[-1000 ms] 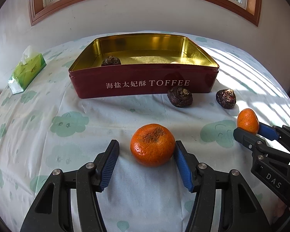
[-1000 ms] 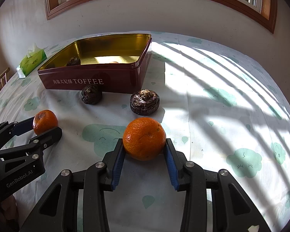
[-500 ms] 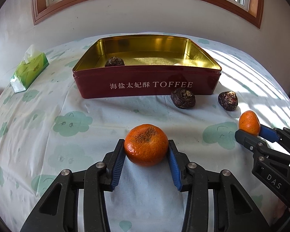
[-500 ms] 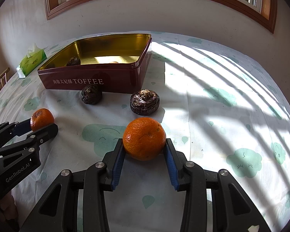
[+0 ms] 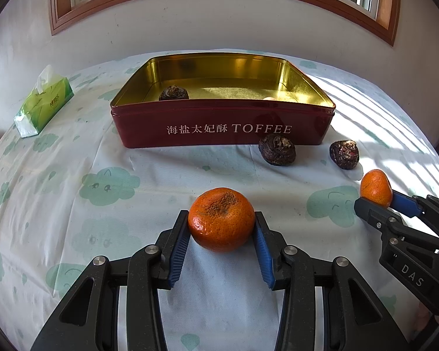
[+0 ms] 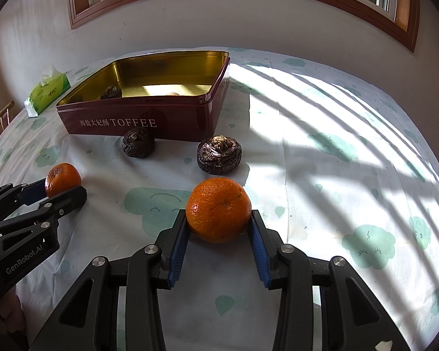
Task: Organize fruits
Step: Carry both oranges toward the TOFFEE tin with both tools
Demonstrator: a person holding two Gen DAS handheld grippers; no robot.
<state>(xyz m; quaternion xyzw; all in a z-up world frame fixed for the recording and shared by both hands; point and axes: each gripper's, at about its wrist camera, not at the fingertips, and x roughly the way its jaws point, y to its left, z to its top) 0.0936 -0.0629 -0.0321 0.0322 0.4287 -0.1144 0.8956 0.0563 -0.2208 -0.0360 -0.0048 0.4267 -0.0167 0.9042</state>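
My left gripper is shut on an orange mandarin, its blue pads pressing both sides, low over the cloud-print cloth. My right gripper is shut on a second mandarin in the same way. Each view shows the other gripper at its edge: the right gripper and the left gripper. Beyond them stands an open red TOFFEE tin with a gold inside. It holds one dark brown fruit and a pale item half hidden by the wall. Two more dark fruits lie in front of the tin.
A green tissue pack lies at the far left of the table. A white wall with a wood-framed window rises right behind the table. Sunlit stripes fall across the cloth to the right of the tin.
The left gripper's jaws have closed from wide apart onto the mandarin between them. The right gripper has kept its grip and place.
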